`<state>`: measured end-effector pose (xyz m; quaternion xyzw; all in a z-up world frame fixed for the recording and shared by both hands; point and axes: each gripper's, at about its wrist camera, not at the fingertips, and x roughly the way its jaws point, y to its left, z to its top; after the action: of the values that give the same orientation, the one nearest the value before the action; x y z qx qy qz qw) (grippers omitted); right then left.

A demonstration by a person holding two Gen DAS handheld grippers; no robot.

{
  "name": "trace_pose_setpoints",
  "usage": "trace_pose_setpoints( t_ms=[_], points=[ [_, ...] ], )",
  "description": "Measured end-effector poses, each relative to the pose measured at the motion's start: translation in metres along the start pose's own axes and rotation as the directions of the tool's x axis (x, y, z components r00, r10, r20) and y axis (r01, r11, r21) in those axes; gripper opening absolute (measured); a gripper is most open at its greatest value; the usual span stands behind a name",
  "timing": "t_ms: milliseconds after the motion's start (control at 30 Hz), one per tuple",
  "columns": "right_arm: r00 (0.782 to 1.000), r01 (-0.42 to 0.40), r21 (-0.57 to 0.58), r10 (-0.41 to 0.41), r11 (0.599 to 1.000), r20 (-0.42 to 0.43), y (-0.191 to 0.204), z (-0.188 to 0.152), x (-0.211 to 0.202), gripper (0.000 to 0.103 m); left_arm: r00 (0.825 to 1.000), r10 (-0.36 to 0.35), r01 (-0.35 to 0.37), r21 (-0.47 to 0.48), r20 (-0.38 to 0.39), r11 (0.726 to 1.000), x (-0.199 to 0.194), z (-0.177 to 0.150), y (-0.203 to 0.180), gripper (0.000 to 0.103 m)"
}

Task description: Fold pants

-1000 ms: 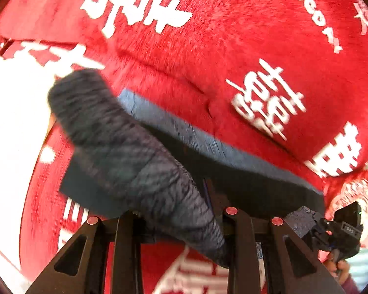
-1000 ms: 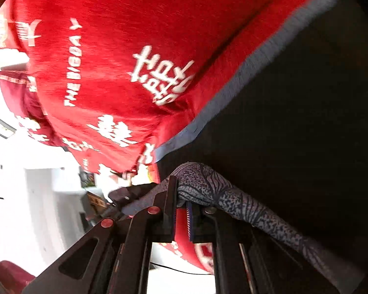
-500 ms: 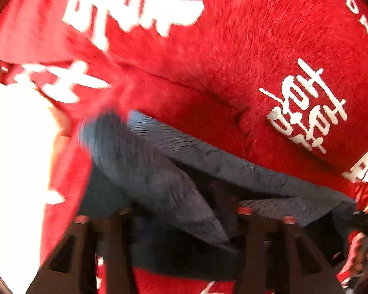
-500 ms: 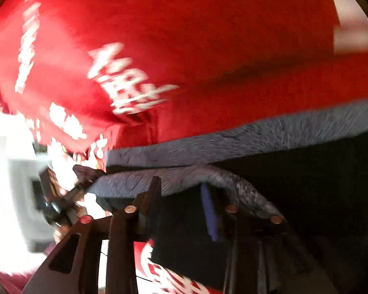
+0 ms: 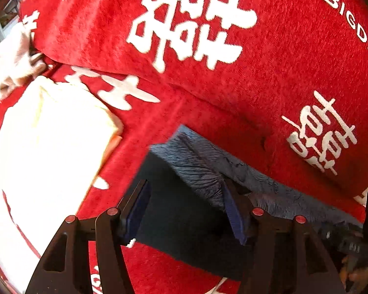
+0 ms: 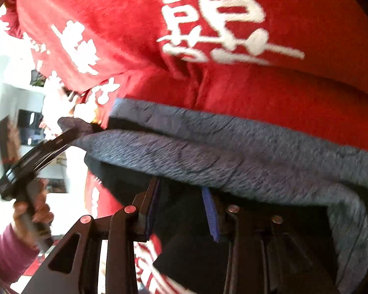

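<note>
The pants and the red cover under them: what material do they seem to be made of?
The pants look like a soft heathered knit, grey-blue, matte, with fine dark streaks; it drapes limply. The red cover looks like plush, perhaps chenille or velour: short fuzzy pile, white printed characters. The exact fibre of either cannot be told.

Dark navy folded pants (image 5: 184, 220) with a grey-blue heathered, dark-veined band (image 6: 233, 152) — on a red plush blanket (image 5: 269, 73) printed with white characters.

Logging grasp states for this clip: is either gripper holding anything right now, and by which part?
Nothing is held. Both the left gripper and right gripper have just opened, releasing the pants; the folded grey edge lies loose by their fingers.
</note>
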<state>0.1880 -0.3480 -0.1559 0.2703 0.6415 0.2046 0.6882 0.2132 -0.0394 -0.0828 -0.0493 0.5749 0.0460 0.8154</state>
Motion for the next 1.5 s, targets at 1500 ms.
trace_pose_setpoints(
  t_ms=[1500],
  points=[
    [0.924, -0.079, 0.629, -0.179, 0.774, 0.337, -0.096, -0.343, -0.172, 0.053, 0.913, -0.218, 0.388, 0.576, -0.344, 0.719, -0.037, -0.213, -0.256, 0.073]
  ],
)
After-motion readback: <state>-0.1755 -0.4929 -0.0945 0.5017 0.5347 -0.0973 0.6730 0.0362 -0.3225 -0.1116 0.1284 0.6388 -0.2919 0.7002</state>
